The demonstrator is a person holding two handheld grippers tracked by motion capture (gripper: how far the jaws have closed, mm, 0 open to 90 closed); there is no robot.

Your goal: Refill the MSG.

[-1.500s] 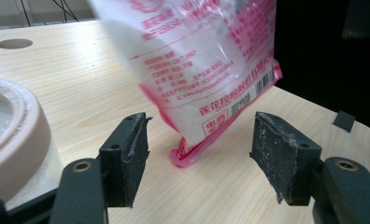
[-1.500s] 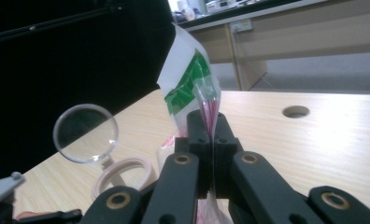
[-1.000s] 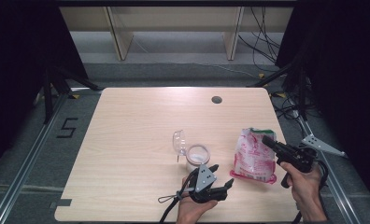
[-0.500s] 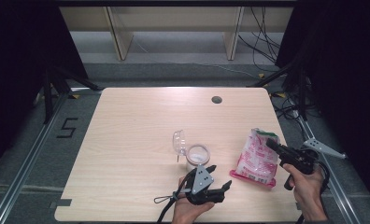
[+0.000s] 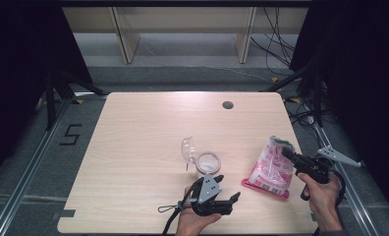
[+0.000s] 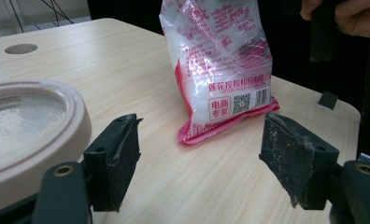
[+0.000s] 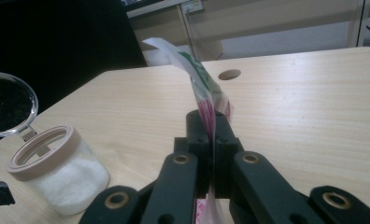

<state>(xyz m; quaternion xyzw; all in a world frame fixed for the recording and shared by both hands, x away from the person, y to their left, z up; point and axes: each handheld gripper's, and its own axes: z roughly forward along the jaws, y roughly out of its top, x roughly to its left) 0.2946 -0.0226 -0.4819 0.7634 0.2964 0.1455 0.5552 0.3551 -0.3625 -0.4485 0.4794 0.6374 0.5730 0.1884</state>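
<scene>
A pink-and-white plastic bag [image 5: 270, 172] of white granules stands tilted on the table's right side. My right gripper [image 5: 286, 153] is shut on its top edge; in the right gripper view the film [image 7: 192, 65] is pinched between the closed jaws of that gripper [image 7: 213, 122]. A clear jar [image 5: 208, 164] with a beige rim holds white powder, its hinged lid [image 5: 188, 149] flipped open. My left gripper [image 5: 228, 188] lies near the front edge and faces the bag [image 6: 220, 60]. Its jaws have just been opening and hold nothing. The jar [image 6: 33, 121] sits just beside its left jaw.
The wooden table [image 5: 143, 142] has a round cable hole [image 5: 227, 104] at the back right. The bag stands close to the table's right edge. A hand [image 6: 356, 18] holds the right gripper beyond the bag. Shelving and cables lie behind the table.
The left gripper's jaws stand slightly wider apart. The right gripper and the bag have barely shifted; the jar has stayed put.
</scene>
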